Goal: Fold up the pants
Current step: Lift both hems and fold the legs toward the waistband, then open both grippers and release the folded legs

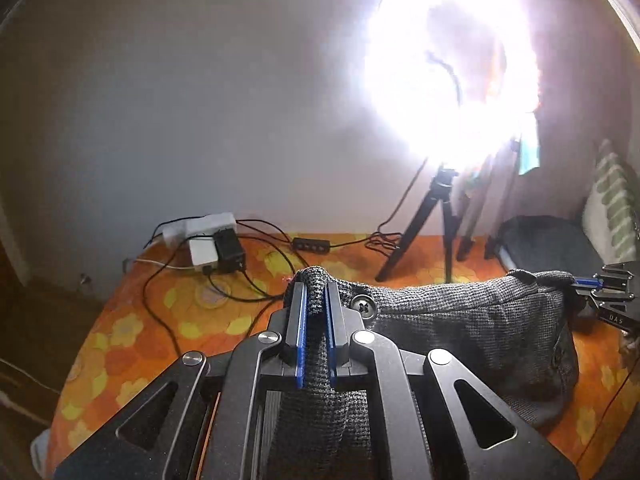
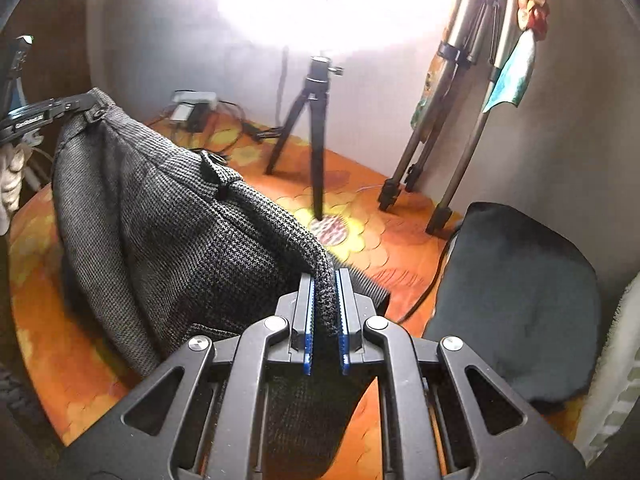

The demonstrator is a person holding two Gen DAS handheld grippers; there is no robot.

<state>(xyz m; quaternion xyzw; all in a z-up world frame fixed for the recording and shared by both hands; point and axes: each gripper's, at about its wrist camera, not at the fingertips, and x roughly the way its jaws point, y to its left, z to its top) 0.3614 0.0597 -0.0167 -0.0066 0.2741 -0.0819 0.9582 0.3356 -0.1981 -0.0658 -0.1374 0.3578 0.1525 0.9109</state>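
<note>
An orange cloth printed with yellow flowers covers the work surface, which reads as a bed or a table; the views do not settle which. It stands in the corner of a room with pale walls. A very bright ring light on a small black tripod glares from the far side and washes out much of the wall behind it.

Along the far edge lie a white power strip, a white adapter beside a black one, an inline switch box and a tangle of black cables. Two taller tripods lean in the right corner, and one dark cushion sits on the right. The open cloth lies mostly at the left and near the middle; the far edge and right side are crowded.

One pair of grey houndstooth pants hangs raised above the cloth, its waistband stretched between the two claws, with one dark button showing. The left claw is clenched on one end of the waistband, fabric squeezed between its blue pads. The right claw is likewise clamped on the other end
</note>
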